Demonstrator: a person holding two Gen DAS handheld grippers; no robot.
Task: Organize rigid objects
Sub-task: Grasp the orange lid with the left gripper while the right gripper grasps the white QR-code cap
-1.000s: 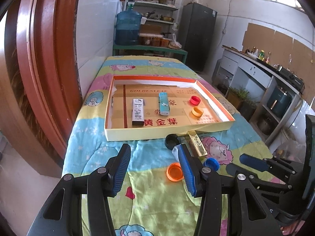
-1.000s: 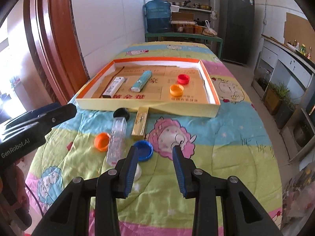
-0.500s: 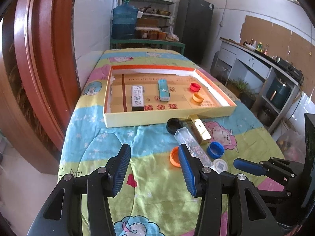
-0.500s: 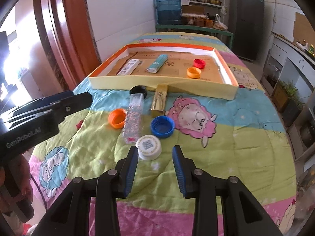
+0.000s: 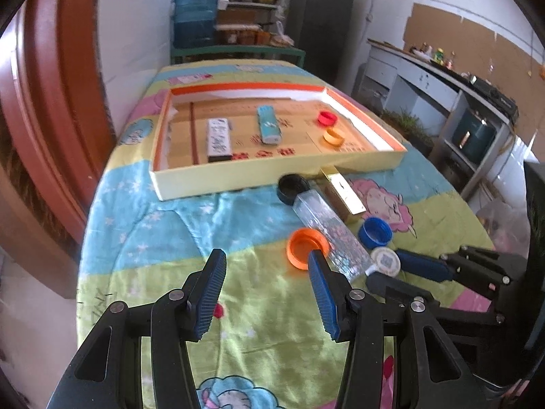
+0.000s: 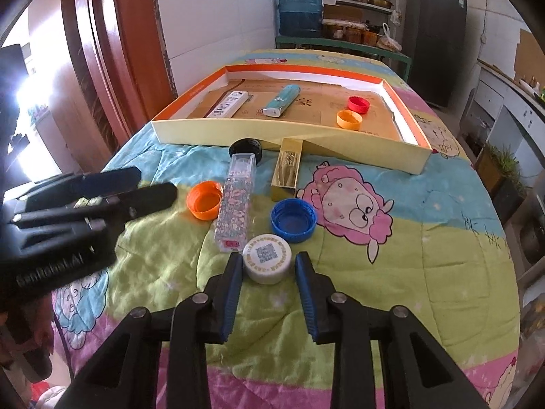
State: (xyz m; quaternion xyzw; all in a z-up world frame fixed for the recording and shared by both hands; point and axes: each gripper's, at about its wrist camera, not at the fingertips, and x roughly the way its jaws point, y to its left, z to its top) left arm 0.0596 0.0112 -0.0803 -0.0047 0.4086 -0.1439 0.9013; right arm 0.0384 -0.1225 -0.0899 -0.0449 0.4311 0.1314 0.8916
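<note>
Left gripper (image 5: 265, 266), lower centre of its frame, spread over the quilt (image 5: 143, 238). Right gripper (image 6: 268, 266), lower centre, spread around the white cap (image 6: 267, 263); pads not visibly touching. Tray (image 6: 279, 136) above.

Just before the tray (image 6: 286, 134) on the quilt (image 6: 408, 255) are lying a box (image 6: 287, 170) and a tube (image 6: 236, 204), with three caps nearer still (two more sitting inside the tray).
</note>
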